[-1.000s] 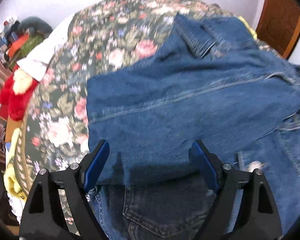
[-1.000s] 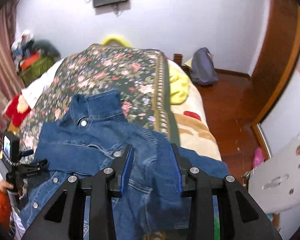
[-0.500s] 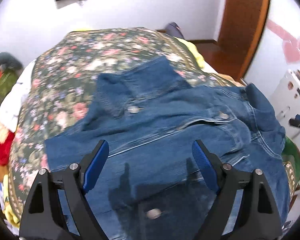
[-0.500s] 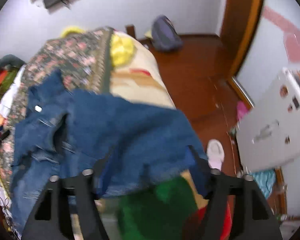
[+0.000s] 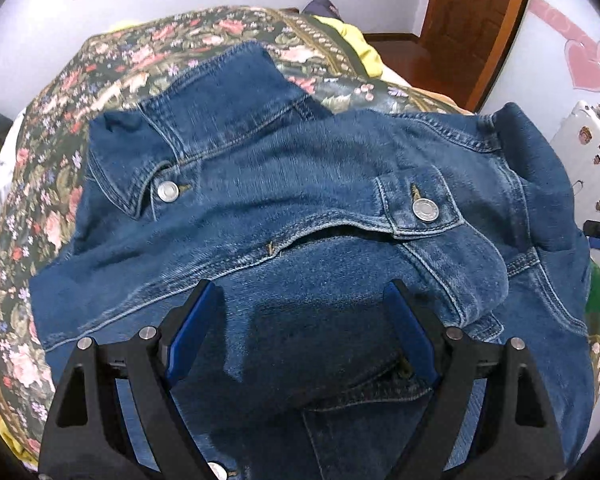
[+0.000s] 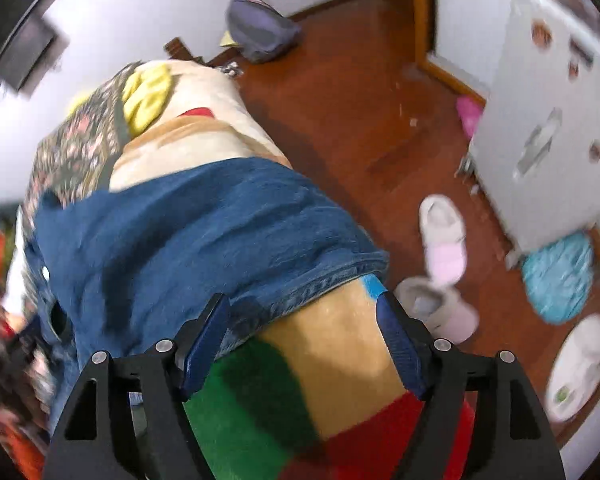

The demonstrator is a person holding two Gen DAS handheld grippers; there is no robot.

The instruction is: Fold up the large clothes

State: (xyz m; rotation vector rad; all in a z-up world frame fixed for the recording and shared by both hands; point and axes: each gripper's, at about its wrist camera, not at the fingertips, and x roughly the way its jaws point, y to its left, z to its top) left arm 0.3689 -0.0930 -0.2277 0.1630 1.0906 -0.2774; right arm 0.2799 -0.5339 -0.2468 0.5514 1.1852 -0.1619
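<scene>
- Bedroom with a wooden floor; a bed under a dark floral bedspread carries a blue denim jacket, spread front-up, its sleeve side draped over the bed's right edge.
- Left hand-held gripper hovers above the jacket's front, jaws wide, holding nothing.
- Right hand-held gripper has just been opening; nothing is clamped, the hem just ahead.
- Judgement: between folds; next comes regripping an edge.
</scene>
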